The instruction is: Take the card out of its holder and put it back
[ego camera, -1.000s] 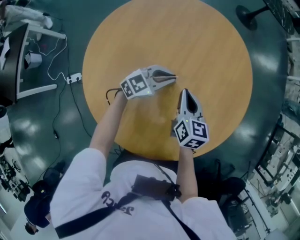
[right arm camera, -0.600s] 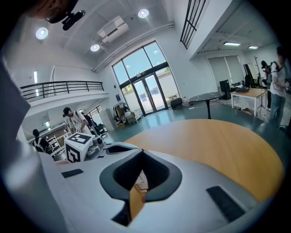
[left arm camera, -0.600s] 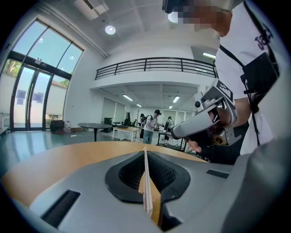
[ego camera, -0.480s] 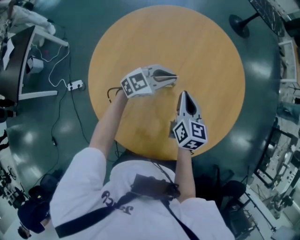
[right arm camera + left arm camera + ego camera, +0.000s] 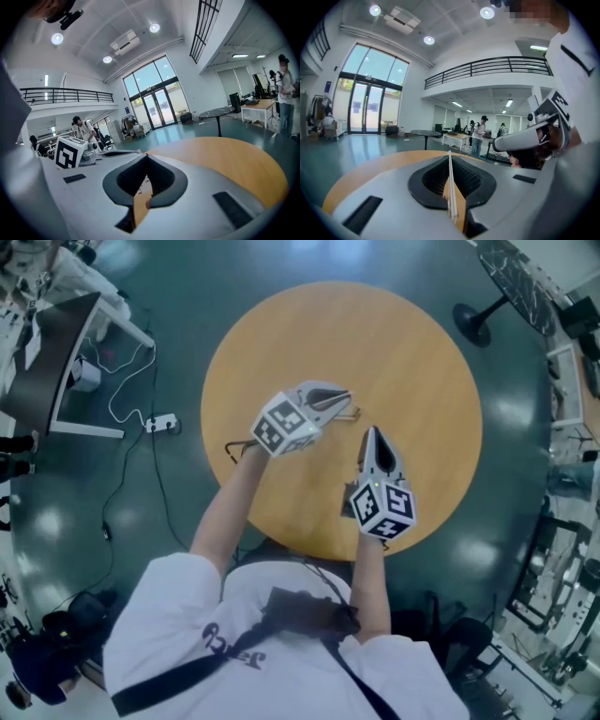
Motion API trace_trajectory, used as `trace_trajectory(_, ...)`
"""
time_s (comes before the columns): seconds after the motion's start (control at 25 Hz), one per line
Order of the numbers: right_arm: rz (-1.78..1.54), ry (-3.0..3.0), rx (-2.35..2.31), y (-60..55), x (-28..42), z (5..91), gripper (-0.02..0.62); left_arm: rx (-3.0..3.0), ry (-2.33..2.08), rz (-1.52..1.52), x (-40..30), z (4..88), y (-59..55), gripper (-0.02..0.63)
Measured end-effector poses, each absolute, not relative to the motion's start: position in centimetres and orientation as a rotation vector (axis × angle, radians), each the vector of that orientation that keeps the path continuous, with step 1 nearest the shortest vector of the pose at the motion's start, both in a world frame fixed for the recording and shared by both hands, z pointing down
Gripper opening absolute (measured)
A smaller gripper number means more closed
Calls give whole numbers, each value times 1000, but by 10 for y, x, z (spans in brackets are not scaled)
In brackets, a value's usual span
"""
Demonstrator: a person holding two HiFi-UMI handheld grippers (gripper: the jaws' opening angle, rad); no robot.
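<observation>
Pinching thin card (image 5: 451, 199): left tongs (image 5: 449, 154)

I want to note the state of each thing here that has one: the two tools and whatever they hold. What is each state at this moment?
left tool: shut on the card, over the table.
card: thin and white, clamped edge-on between the left tool's jaws.
right tool: shut, with nothing between its jaws.
table: standing, both tools above its wooden top.
</observation>
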State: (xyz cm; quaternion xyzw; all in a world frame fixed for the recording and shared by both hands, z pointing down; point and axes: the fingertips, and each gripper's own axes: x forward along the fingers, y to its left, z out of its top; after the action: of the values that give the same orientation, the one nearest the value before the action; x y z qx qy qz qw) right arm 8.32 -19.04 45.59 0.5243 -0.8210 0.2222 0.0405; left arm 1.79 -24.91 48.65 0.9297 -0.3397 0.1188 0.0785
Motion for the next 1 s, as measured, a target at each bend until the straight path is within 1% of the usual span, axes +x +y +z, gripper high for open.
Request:
trace_trajectory(0.24,606,-2563,1612,-174,71,439,20,2510,-1372,241,-28,471,-230,28)
trace_trajectory(0.44,530,-2585,1621,-164,61,429,20,2401,-1586,141,-58,446,-205,28)
trace_trajectory(0.72,454,-2601,1635,-140,52,417,20,2365,-1820,77,-78,410,-161,28)
trace_trajectory(1.0,369,-2633,1630,-122,39,403,20,2391,-1891,39,-76,394,-128,28)
